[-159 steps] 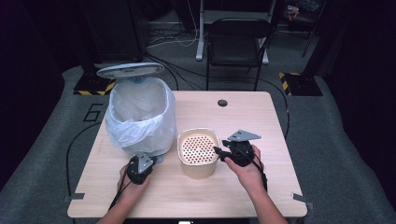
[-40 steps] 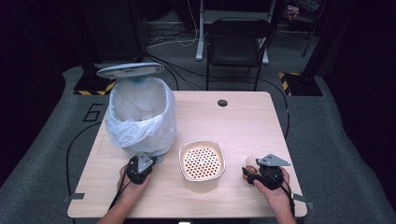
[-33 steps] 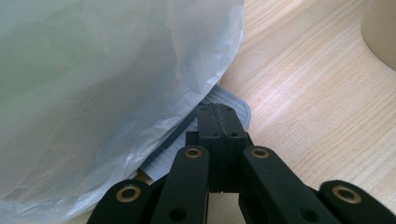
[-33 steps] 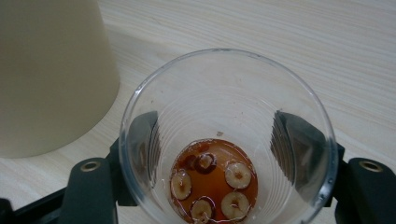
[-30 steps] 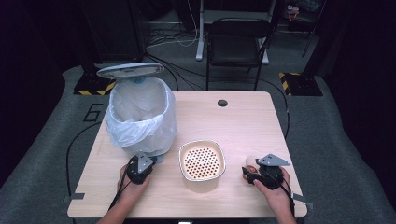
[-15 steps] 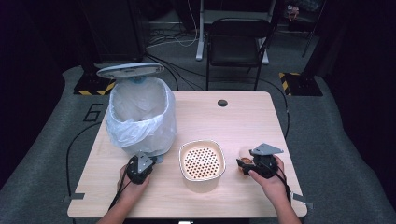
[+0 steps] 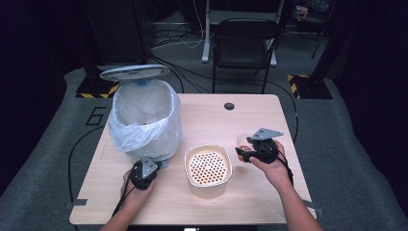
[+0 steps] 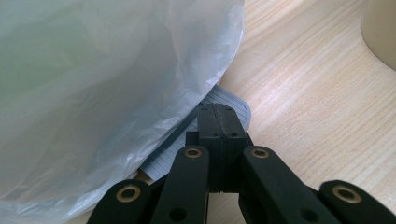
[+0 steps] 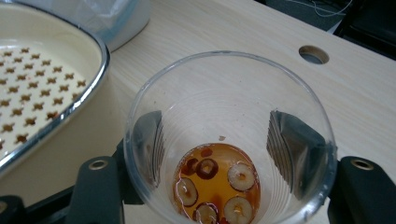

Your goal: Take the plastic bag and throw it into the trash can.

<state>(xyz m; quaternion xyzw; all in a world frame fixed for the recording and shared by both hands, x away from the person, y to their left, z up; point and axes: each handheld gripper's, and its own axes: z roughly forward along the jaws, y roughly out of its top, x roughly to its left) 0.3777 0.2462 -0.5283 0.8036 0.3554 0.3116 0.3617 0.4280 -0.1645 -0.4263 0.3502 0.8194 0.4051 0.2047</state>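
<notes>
Floor mat (image 7: 96, 117) — reads "6"

High view: on the counter (image 7: 269, 118) stands a lined bin (image 7: 144, 120) at the left, its lid (image 7: 133, 72) raised behind it. The perforated basin (image 7: 208, 166) sits to the right of the bin, near the front edge. The left tongs (image 7: 143, 172) rest before the bin, at its pedal (image 8: 224, 100). The right tongs (image 7: 248, 153) lie just right of the basin, with a cup (image 9: 229, 140) between their jaws; sliced pieces (image 9: 217, 186) lie in liquid in the cup. A hole (image 7: 229, 106) pierces the counter towards the rear. A chair (image 7: 245, 45) stands on the floor behind the counter.
</notes>
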